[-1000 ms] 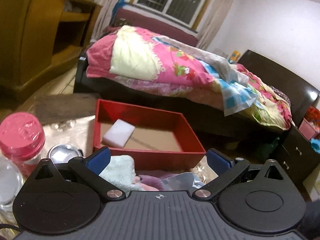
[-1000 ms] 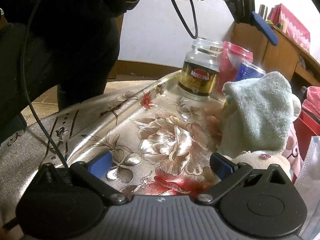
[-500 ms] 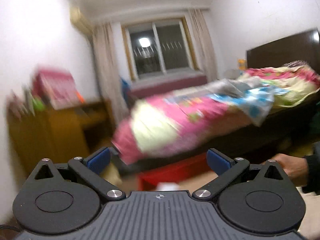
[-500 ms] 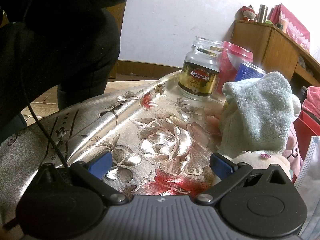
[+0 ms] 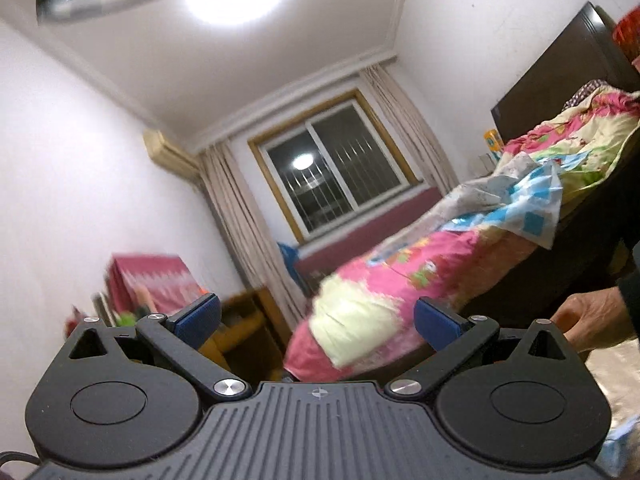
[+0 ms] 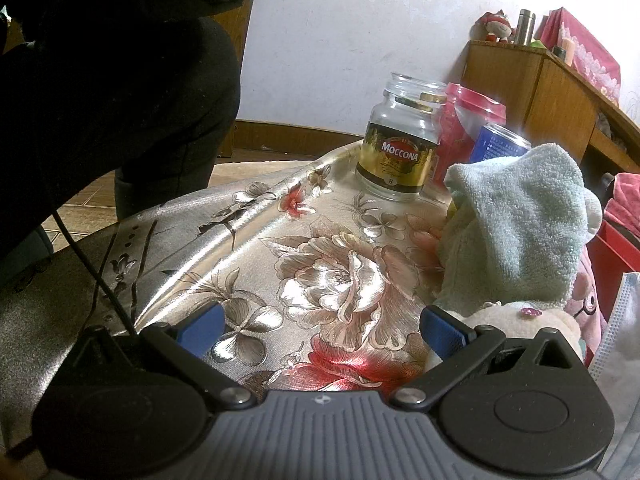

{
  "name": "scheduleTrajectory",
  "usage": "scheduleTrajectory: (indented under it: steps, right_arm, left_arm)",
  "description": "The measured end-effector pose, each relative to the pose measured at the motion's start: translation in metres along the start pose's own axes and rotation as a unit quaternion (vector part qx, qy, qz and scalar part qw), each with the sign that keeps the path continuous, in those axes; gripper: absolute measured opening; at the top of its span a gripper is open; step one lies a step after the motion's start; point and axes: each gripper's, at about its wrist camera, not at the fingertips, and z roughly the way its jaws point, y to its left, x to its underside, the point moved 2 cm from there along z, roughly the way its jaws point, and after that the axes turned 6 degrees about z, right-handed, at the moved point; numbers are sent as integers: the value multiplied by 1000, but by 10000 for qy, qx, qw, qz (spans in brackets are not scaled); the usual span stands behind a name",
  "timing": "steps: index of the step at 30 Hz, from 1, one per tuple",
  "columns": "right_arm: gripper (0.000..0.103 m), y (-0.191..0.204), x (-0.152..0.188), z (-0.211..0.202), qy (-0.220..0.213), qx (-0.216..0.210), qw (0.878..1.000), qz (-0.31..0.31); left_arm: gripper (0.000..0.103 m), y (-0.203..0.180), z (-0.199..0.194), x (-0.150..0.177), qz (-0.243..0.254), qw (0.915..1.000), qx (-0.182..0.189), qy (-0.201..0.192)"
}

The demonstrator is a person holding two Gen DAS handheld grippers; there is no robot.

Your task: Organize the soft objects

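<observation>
In the right wrist view a light green towel (image 6: 516, 220) lies heaped on the floral tablecloth (image 6: 320, 272), over a cream plush toy (image 6: 516, 320) and a pink plush (image 6: 586, 304). A white face mask (image 6: 620, 320) lies at the far right, by the edge of a red box (image 6: 612, 248). My right gripper (image 6: 320, 328) is open and empty, low over the cloth, left of the pile. My left gripper (image 5: 316, 316) is open and empty, raised and tilted up toward the ceiling and window; no table objects show in its view.
A Moccona glass jar (image 6: 400, 148), a pink-lidded container (image 6: 468, 128) and a blue can (image 6: 496, 148) stand at the back of the table. A wooden cabinet (image 6: 540, 92) is behind. A bed with a pink quilt (image 5: 420, 280) and a person's hand (image 5: 596, 320) show in the left view.
My left gripper has swung up from the red box and table to point at the ceiling and window. The right gripper has stayed still; the other gripper left its view.
</observation>
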Motion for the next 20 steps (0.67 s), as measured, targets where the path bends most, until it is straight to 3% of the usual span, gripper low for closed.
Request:
scheduleTrajectory:
  steps: [7,20]
  right_arm:
    - [79,0,0,0,0,0,10000,1]
    - [79,0,0,0,-1,0,10000,3]
  left_arm:
    - [98,-10,-6,1,434,9966,-590,-390]
    - [98,-10,8,6,158,9997,10,171]
